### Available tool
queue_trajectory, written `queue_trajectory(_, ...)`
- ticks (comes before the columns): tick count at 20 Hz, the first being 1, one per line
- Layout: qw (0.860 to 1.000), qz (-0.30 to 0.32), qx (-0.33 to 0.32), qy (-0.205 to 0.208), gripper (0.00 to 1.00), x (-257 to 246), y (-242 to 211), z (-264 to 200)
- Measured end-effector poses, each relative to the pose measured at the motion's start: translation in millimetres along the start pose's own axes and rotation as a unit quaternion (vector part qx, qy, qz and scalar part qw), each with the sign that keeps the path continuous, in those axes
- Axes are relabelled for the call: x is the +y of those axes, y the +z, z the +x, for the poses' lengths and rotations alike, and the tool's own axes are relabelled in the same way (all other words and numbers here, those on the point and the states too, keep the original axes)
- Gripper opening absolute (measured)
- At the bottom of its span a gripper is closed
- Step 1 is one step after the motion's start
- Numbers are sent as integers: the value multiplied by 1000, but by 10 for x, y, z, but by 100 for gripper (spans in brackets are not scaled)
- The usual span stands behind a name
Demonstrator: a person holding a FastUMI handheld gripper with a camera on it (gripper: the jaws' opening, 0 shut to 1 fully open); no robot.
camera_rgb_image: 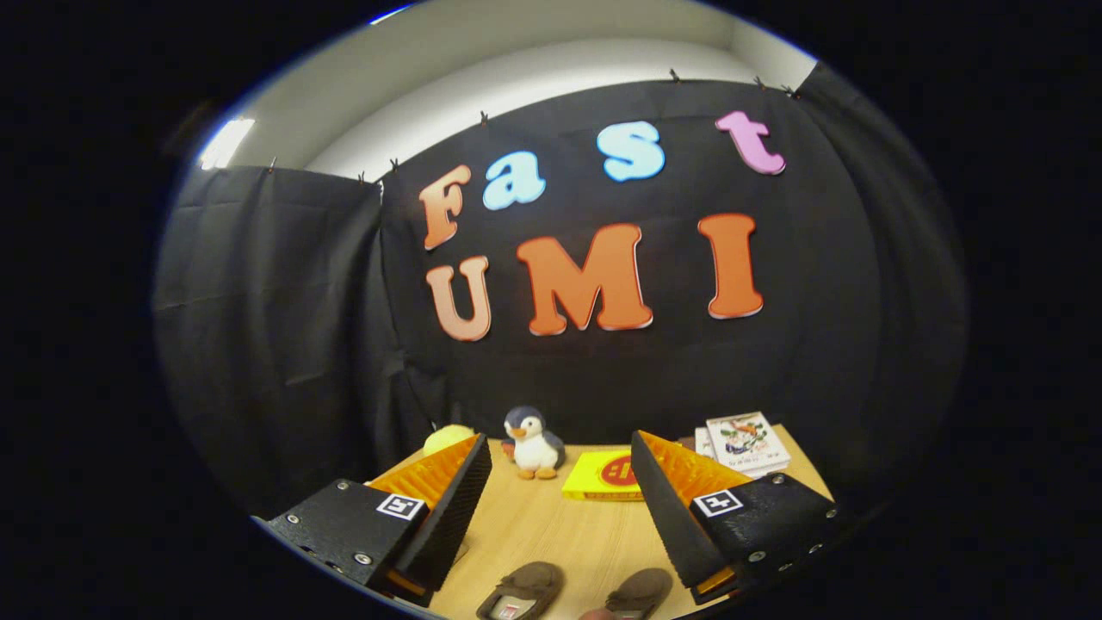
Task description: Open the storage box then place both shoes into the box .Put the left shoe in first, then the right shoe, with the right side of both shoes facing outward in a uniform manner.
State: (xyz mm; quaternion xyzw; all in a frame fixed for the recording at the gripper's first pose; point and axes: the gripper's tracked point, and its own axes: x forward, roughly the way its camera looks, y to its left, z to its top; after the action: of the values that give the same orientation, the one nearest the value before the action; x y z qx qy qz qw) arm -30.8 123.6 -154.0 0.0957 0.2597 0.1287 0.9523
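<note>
Two brown slipper-like shoes lie side by side on the wooden table (551, 525), low between my fingers: one shoe (523, 591) nearer the left finger, the other shoe (639, 592) nearer the right finger. Only their toe ends show. My gripper (560, 465) hangs above them, open wide, with nothing between its fingers. The left finger (456, 504) and the right finger (667, 508) stand well apart.
At the table's far side, against the black cloth wall, stand a small plush penguin (534, 443), a flat yellow box (603, 476) with a red mark, a yellow-green ball (448, 437) behind the left finger, and stacked white books (745, 443) at the far right.
</note>
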Motion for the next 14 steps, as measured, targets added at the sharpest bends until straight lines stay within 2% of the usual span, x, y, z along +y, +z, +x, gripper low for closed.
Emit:
queue_trajectory(3, 995, 26, 85, 34, 96, 281, -575, 136)
queue_trajectory(5, 987, 50, 136, 64, 95, 516, -910, 181)
queue_trajectory(8, 968, 97, 204, 109, 94, 861, -1344, 191)
queue_trajectory(12, 946, 130, 266, 133, 94, 1236, -1796, 225)
queue_trajectory(14, 930, 148, 298, 159, 94, 1458, -1990, 219)
